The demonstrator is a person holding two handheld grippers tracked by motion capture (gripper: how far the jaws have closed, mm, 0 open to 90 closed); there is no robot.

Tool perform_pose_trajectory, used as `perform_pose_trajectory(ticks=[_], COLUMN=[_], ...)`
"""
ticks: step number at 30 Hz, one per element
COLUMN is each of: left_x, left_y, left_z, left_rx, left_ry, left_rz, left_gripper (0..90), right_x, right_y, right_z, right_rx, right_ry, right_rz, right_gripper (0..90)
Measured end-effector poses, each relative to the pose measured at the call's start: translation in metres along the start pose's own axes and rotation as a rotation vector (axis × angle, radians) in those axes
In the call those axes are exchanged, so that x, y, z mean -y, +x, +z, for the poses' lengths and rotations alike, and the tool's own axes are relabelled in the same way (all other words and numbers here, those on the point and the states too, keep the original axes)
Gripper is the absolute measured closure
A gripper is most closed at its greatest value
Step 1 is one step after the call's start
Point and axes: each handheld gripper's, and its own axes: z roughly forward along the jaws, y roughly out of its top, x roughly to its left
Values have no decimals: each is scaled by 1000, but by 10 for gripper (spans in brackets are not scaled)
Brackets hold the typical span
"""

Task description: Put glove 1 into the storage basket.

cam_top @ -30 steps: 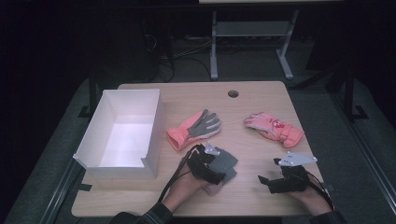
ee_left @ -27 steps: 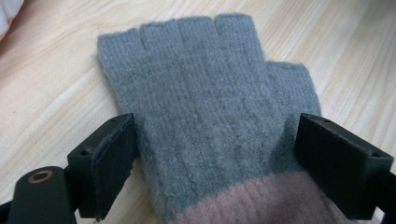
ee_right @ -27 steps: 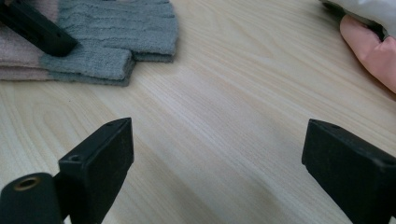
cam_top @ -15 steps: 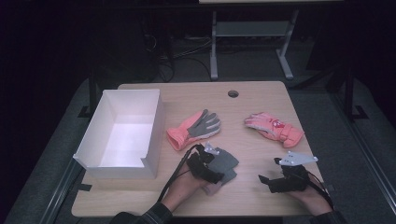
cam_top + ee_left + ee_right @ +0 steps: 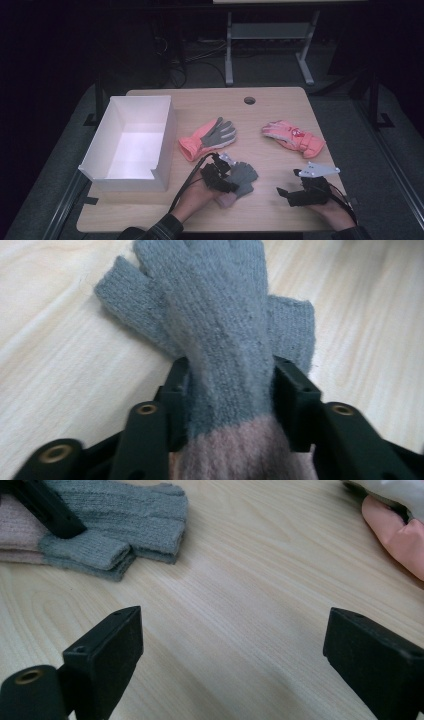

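A grey knit glove point(image 5: 245, 175) with a pink cuff lies on the wooden table point(image 5: 270, 215) near its front edge. My left gripper point(image 5: 231, 181) has it between its jaws; they have just been closing. In the left gripper view the pads point(image 5: 290, 390) press on both sides of the glove point(image 5: 225, 335) just above the cuff. My right gripper point(image 5: 284, 192) rests on the table to the right, jaws wide apart point(image 5: 235, 650) over bare wood. The grey glove point(image 5: 125, 515) lies ahead of it to the left.
An orange glove with a grey palm point(image 5: 207, 137) lies mid-table. A pink padded glove point(image 5: 295, 140) lies to the right, its edge point(image 5: 395, 535) near my right gripper. A white open box point(image 5: 167, 135) stands at the left. A cable hole point(image 5: 249, 100) is at the back.
Both hands stay where they were. The left gripper's jaws look drawn in against the grey glove; the glove itself has not shifted.
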Motion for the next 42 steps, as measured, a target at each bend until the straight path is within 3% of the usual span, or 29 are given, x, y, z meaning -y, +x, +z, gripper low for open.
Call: perform_pose_trajectory(ticks=[3,12,20,32,42], left_x=[-1,-3,-7,-22,-30], left_y=[2,5,3,4,13], left_z=[-1,-10,-30,-78,-117], left_rx=[13,55,51,18,0], left_ry=[11,-21,-37,-73,-112], left_rz=[10,-2,-7,21,-3], left_gripper=[620,640,645,642,641], right_x=[0,0,0,0,0], right_y=[1,-2,-1,-1,0], right_z=[0,-1,-2,-1,0], right_rx=[-1,6,12,10,-7], right_ry=[-5,-8,-18,-21,-22], right_rz=[-7,-2,2,-2,-9], right_gripper=[89,89,88,88,72])
